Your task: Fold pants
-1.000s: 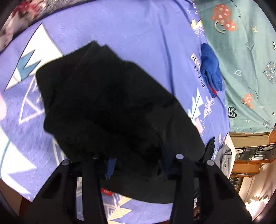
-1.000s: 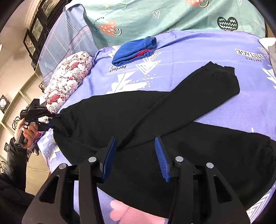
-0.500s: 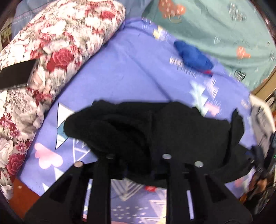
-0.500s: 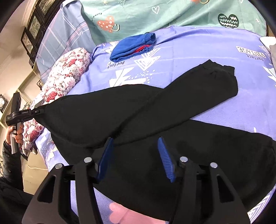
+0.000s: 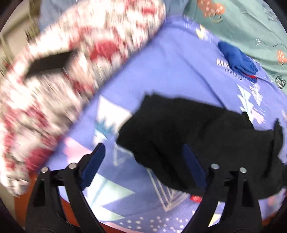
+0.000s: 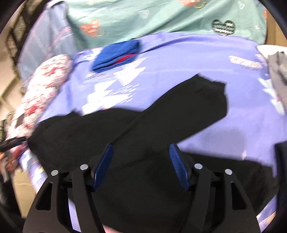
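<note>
Black pants (image 6: 143, 139) lie spread on a purple patterned bedsheet (image 6: 188, 59), one leg angled up to the right. In the left wrist view the pants (image 5: 206, 139) lie bunched at the right. My left gripper (image 5: 143, 154) is open and empty, just off the left end of the pants. My right gripper (image 6: 141, 154) is open and empty, hovering over the middle of the pants. The left gripper shows small at the far left of the right wrist view (image 6: 12, 143).
A floral pillow (image 5: 71, 71) with a black flat object (image 5: 52, 62) on it lies at the left. Folded blue clothes (image 6: 116, 55) rest at the back near a teal blanket (image 6: 161, 16). Grey clothing (image 6: 278, 75) lies at the right edge.
My left gripper has let go of the pants, opened wide and pulled back to the left. The pants end has dropped onto the sheet. My right gripper has stayed open.
</note>
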Demonstrator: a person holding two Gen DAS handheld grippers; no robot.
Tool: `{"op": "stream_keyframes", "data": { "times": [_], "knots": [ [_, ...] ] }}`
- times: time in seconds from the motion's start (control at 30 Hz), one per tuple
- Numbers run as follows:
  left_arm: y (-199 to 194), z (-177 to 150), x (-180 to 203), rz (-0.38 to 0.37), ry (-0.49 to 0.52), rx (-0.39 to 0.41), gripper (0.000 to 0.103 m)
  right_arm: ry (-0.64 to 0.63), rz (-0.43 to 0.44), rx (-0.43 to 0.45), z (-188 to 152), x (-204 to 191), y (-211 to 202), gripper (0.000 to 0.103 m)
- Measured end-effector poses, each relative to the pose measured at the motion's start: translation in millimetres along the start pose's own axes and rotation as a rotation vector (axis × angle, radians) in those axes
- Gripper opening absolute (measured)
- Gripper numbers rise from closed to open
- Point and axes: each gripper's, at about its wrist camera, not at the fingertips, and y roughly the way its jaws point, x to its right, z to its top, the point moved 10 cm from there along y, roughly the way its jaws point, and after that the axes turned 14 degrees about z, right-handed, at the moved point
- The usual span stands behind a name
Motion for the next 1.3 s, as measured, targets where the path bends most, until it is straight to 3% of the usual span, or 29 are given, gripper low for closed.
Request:
{"op": "stream_keyframes", "data": {
  "times": [0.07,0.23,0.4,0.53,0.73,0.77,0.83,0.9,1.03,1.2,1.3],
  "knots": [
    [-20,4,15,0.029,0.050,0.080,0.091,0.048,-0.065,-0.007,17,20,13,0.069],
    [-55,-11,74,-0.052,0.212,0.230,0.099,0.153,-0.154,0.013,60,48,49,0.075],
    [-31,-23,105,0.049,0.326,0.202,0.099,0.153,-0.240,-0.044,80,48,89,0.075],
    [-12,-20,105,-0.017,0.266,0.133,0.099,0.139,-0.365,-0.096,85,61,111,0.074],
    [29,-14,89,-0.011,0.172,0.027,0.099,0.110,-0.348,-0.091,75,67,113,0.073],
    [33,-15,89,-0.014,0.170,0.018,0.099,0.116,-0.353,-0.081,74,70,108,0.063],
    [38,-16,91,-0.018,0.173,0.009,0.099,0.137,-0.362,-0.066,76,77,100,0.021],
    [41,-18,92,-0.020,0.179,0.008,0.099,0.188,-0.303,-0.061,75,84,92,0.007],
    [49,-22,94,-0.027,0.195,-0.015,0.099,0.208,-0.217,0.044,85,71,56,0.005],
    [52,-19,97,-0.035,0.226,-0.029,0.100,0.226,-0.024,0.295,90,40,-62,0.005],
    [55,-16,98,-0.042,0.240,-0.036,0.100,0.258,0.054,0.409,53,44,-137,0.005]
  ]
}}
